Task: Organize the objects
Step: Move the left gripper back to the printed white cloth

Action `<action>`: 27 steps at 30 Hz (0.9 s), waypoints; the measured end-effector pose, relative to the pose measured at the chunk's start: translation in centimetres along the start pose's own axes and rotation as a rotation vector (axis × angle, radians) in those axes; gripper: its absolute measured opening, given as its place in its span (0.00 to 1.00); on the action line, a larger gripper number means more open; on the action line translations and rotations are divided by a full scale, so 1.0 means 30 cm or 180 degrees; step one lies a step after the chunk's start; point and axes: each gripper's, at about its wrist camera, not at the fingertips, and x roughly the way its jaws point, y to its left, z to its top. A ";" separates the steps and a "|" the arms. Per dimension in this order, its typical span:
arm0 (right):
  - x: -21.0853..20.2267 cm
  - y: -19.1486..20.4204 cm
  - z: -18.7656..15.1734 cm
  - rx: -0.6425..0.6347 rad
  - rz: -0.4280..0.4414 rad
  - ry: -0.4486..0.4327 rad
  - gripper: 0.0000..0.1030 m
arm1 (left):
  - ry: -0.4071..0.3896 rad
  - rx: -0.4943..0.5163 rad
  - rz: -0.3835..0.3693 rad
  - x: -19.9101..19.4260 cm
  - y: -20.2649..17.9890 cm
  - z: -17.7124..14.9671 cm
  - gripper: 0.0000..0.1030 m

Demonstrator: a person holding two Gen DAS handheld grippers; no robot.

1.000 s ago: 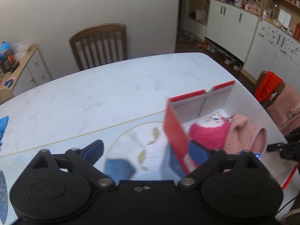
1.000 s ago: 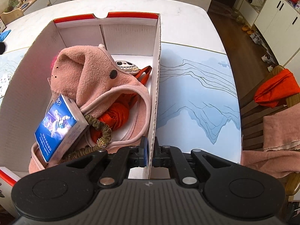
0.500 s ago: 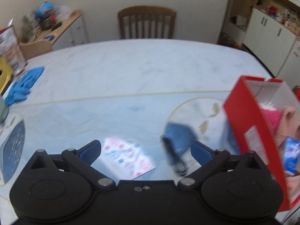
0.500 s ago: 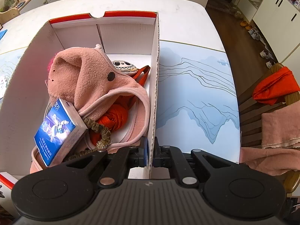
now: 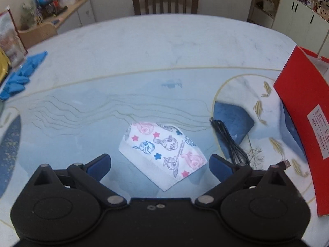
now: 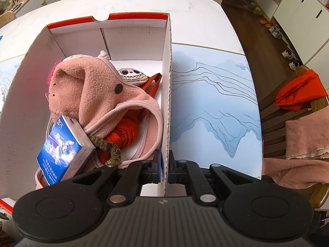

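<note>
We count 1 red box (image 6: 167, 94) w/ right gripper (image 6: 164, 169) clamped on its side wall, 1 patterned mask (image 5: 162, 150) lying flat mid-tabletop (image 5: 164, 47) between left gripper's (image 5: 160, 162) wide-open fingers, 1 black cable (image 5: 230, 142) beside it.

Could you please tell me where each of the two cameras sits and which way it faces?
Left wrist: on the left gripper, angled down at the patterned pouch and black cable on the table; open blue-tipped fingers show.
Right wrist: on the right gripper, looking steeply down into the box, clamped on its wall.
Shared: the red-and-white box and the table.
</note>
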 end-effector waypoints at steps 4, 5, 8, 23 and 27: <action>0.003 0.000 0.003 -0.0008 -0.0008 0.0021 0.06 | 0.0054 0.0025 0.0000 0.039 0.007 0.018 0.98; 0.004 -0.001 0.003 -0.0002 -0.0007 0.0027 0.06 | 0.0070 0.0036 -0.0002 0.047 0.007 0.022 0.98; 0.006 0.000 0.004 -0.0010 -0.0013 0.0038 0.06 | 0.0078 0.0108 0.0059 0.068 0.003 0.029 0.97; 0.006 0.003 0.004 0.0006 -0.0039 0.0052 0.06 | 0.0044 -0.0062 -0.0102 0.083 0.031 0.035 0.78; 0.005 0.002 0.004 0.0009 -0.0040 0.0051 0.06 | 0.0027 -0.0026 -0.0137 0.072 0.022 0.039 0.62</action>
